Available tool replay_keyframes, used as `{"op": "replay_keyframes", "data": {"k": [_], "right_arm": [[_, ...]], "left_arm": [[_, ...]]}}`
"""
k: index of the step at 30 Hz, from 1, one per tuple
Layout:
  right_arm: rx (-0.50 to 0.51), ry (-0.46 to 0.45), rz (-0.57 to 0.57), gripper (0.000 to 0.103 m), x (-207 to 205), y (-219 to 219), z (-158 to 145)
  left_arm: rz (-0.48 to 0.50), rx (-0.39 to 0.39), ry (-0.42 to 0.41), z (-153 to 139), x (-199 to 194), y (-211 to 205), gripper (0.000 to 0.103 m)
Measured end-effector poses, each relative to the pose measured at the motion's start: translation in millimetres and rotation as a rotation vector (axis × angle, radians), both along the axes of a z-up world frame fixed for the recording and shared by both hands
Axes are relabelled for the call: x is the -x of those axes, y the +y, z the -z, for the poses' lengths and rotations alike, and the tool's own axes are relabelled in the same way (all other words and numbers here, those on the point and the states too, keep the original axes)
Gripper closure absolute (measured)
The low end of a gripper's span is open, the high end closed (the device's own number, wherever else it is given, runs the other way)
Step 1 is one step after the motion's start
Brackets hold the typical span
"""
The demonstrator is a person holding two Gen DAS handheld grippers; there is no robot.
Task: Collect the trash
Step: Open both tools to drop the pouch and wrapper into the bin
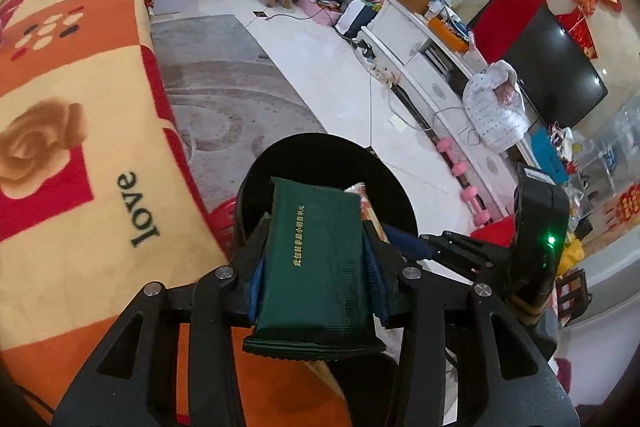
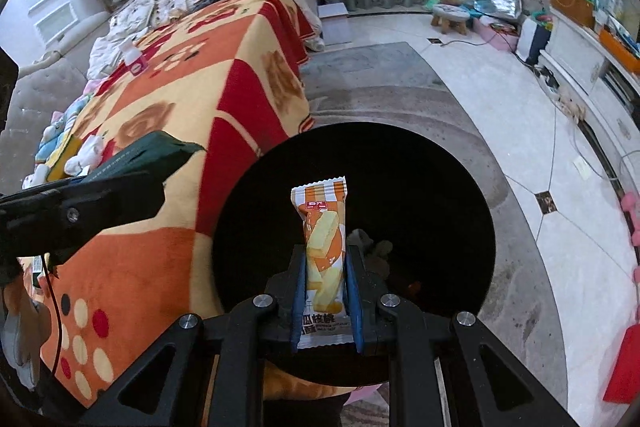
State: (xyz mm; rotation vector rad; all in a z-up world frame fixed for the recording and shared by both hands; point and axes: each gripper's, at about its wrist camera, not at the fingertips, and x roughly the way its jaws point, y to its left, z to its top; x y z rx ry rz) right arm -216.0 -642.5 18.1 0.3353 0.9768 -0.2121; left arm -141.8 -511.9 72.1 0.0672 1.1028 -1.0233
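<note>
My left gripper is shut on a dark green packet with gold print, held above the open black trash bin. My right gripper is shut on an orange and white snack wrapper, held upright over the black bin. The right gripper also shows in the left wrist view, just right of the packet, with its orange wrapper peeking out. The left gripper with the green packet shows at the left of the right wrist view.
A table with an orange, red and yellow blanket stands left of the bin, with a small pink bottle on it. A grey rug lies on the floor. A white TV cabinet, pink dumbbells and cables lie to the right.
</note>
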Motion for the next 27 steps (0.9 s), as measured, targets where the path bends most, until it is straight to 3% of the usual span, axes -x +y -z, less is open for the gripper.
{"op": "replay_keyframes", "data": {"k": [2, 4, 7, 27], "right_arm": [[0.008, 0.011, 0.025, 0.087, 0, -4, 2], [0.007, 0.016, 0.041, 0.079, 1, -6, 3], [0.000, 0.018, 0.050, 0.071, 3, -7, 3], [0.008, 0.005, -0.023, 0.064, -5, 38, -10]], "left_arm": [[-0.004, 0.016, 0.010, 0, 0, -1, 0.049], [-0.013, 0.030, 0.027, 0, 0, 0, 0.043], [-0.019, 0.025, 0.029, -1, 0, 3, 0.043], [-0.158, -0.088, -0.131, -13, 6, 71, 0.043]]}}
